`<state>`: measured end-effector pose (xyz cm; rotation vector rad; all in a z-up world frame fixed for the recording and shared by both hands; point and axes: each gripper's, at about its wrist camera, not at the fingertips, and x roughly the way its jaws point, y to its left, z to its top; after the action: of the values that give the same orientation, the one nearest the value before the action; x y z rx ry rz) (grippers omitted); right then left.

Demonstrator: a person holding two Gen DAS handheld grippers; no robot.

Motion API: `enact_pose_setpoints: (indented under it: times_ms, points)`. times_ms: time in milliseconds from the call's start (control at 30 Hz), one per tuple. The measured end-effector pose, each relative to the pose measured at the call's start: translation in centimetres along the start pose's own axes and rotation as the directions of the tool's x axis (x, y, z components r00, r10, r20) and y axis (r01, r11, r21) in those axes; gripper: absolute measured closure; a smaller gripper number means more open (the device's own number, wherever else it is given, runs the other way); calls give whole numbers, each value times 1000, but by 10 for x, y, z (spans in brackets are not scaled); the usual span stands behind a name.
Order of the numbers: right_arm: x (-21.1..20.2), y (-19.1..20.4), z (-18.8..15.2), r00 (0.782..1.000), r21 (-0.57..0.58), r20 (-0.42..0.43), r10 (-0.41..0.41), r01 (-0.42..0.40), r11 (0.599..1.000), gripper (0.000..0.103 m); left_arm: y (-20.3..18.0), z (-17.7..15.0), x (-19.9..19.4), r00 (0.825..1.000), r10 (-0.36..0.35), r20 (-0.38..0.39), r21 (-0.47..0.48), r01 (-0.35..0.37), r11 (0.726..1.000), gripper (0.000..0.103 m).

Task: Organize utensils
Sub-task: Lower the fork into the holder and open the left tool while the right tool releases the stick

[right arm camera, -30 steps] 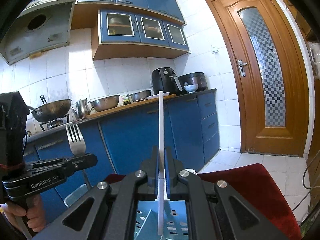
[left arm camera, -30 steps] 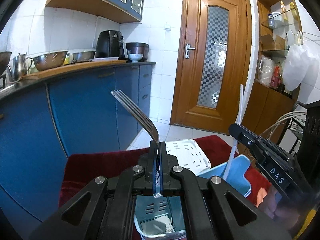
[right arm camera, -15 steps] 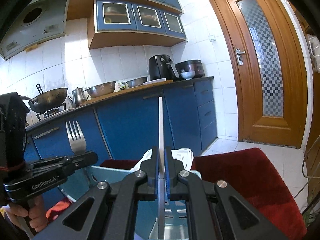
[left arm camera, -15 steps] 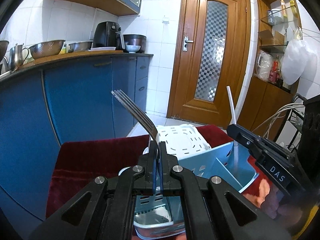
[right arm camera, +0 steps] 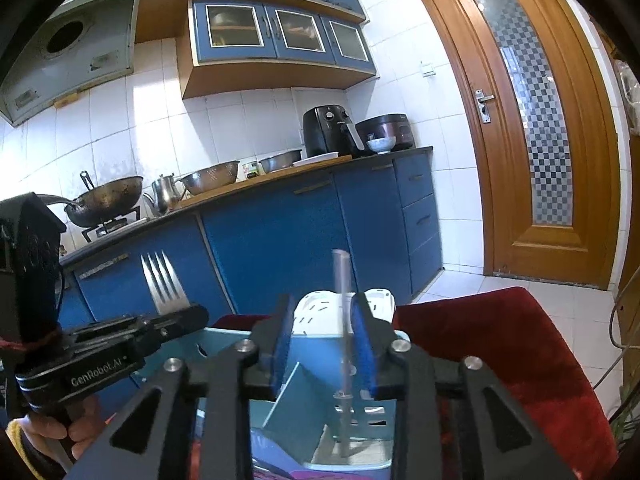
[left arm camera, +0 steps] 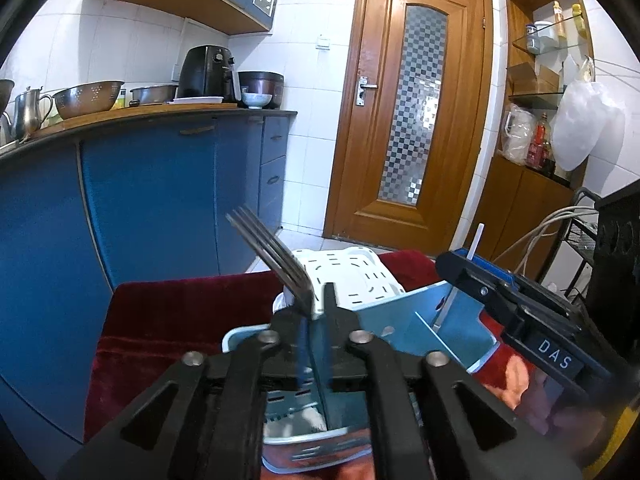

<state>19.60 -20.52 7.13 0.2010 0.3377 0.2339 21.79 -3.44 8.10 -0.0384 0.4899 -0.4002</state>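
A steel fork (left arm camera: 268,252) stands tines-up between the jaws of my left gripper (left arm camera: 314,300). Those jaws are opening, and the fork leans on the left pad with a gap beside it. Its handle reaches down into the blue divided caddy (left arm camera: 404,312) below. In the right wrist view, the fork (right arm camera: 164,284) rises from the left gripper (right arm camera: 176,320). My right gripper (right arm camera: 323,308) is opening too. A white straw (right arm camera: 342,300) stands loose near its right pad, with its foot in a compartment of the caddy (right arm camera: 320,344). The straw (left arm camera: 474,242) pokes up past the right gripper (left arm camera: 456,264).
The caddy rests on a dark red cloth (left arm camera: 180,312) beside a white perforated basket (left arm camera: 352,276). Blue kitchen cabinets (left arm camera: 160,200) stand to the left and a wooden door (left arm camera: 408,120) behind. Cables (left arm camera: 552,224) hang at the right. A hand (right arm camera: 60,428) grips the left tool.
Both grippers have parted their jaws. The straw has slid down into the caddy and shows far less above the right jaws. The fork now leans to one side.
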Motion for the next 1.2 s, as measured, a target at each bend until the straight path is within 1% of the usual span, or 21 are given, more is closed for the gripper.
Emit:
enact_pose_setpoints:
  times_ms: [33, 67, 100, 167, 433, 600, 800, 867, 900, 933, 1067, 1167, 1200]
  points:
    - [-2, 0, 1, 1000, 0, 4, -1, 1, 1000, 67, -2, 0, -2, 1000, 3, 3, 4, -3, 1000, 77]
    - [-5, 0, 2, 1000, 0, 10, 0, 0, 1000, 64, -3, -1, -5, 1000, 7, 8, 7, -7, 1000, 75]
    - [-6, 1, 3, 1000, 0, 14, 0, 0, 1000, 62, -5, -1, -7, 1000, 12, 10, 12, -12, 1000, 74]
    - [-13, 2, 6, 1000, 0, 28, -2, 2, 1000, 59, -7, 0, -11, 1000, 12, 7, 15, -12, 1000, 74]
    - [-41, 1, 23, 998, 24, 57, -13, 11, 1000, 57, -5, 5, -25, 1000, 8, -21, -11, -8, 1000, 74]
    - [-58, 3, 28, 999, 40, 52, -18, 15, 999, 57, -2, 5, -38, 999, -22, -47, -51, 19, 999, 74]
    - [-81, 11, 30, 999, 30, 43, -16, 15, 999, 57, -4, 2, -55, 998, -6, -56, -39, 4, 999, 74]
    - [-88, 15, 30, 999, 24, 40, -15, 14, 1000, 57, -6, 2, -58, 998, 2, -68, -22, -4, 1000, 68]
    - [-93, 17, 29, 999, 19, 40, -12, 11, 1000, 57, -7, 2, -59, 997, 10, -71, -13, -11, 1000, 62]
    - [-95, 18, 29, 999, 16, 40, -11, 10, 1000, 57, -9, 3, -60, 997, 21, -73, 5, -21, 1000, 59]
    - [-107, 25, 25, 999, -1, 38, -11, 11, 1000, 57, -13, 3, -57, 994, 43, -100, 50, -38, 998, 58]
    - [-112, 27, 21, 1000, -6, 28, -10, 10, 1000, 57, -12, 1, -53, 990, 57, -127, 54, -50, 997, 58]
    - [-114, 27, 20, 1000, -7, 26, -10, 10, 1000, 57, -11, 1, -52, 989, 58, -136, 52, -51, 997, 56]
